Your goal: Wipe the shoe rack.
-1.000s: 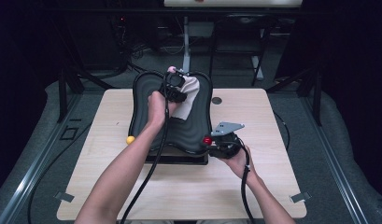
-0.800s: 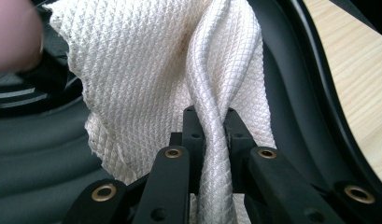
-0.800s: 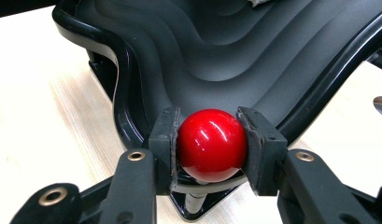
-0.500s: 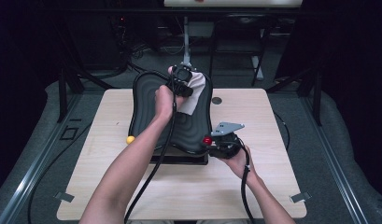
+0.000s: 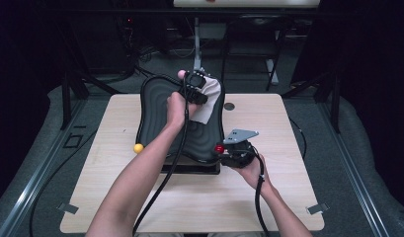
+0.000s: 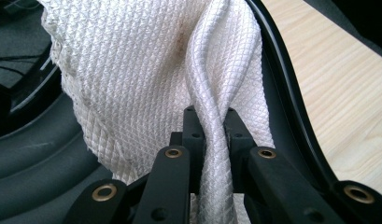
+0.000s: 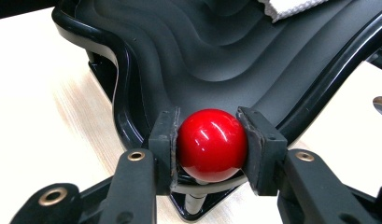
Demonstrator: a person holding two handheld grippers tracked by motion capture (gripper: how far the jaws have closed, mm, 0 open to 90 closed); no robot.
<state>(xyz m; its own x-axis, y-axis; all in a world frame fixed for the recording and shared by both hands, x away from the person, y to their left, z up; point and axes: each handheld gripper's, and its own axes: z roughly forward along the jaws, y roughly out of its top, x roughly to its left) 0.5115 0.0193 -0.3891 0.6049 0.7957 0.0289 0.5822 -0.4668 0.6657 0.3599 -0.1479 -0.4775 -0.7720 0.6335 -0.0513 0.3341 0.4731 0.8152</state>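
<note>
A black tray (image 5: 155, 113) with a wavy surface stands in the middle of the wooden table (image 5: 288, 128). Over its far right part my left gripper (image 5: 195, 85) is shut on a white waffle cloth (image 5: 210, 103) that lies against the tray. In the left gripper view the jaws (image 6: 211, 126) pinch a fold of the cloth (image 6: 142, 70). At the tray's near right corner my right gripper (image 5: 228, 148) is shut on a red ball knob (image 5: 219, 148). The right gripper view has the knob (image 7: 211, 144) between both pads, on a short stem at the tray's rim (image 7: 123, 116).
A yellow ball (image 5: 138, 147) sits at the tray's near left corner and a pink one (image 5: 181, 74) at its far edge. A dark round hole (image 5: 229, 106) marks the table to the right of the tray. Bare wood (image 5: 199, 202) lies along the near side.
My left gripper has carried the cloth a little toward the tray's far edge. The right gripper has stayed on the red knob.
</note>
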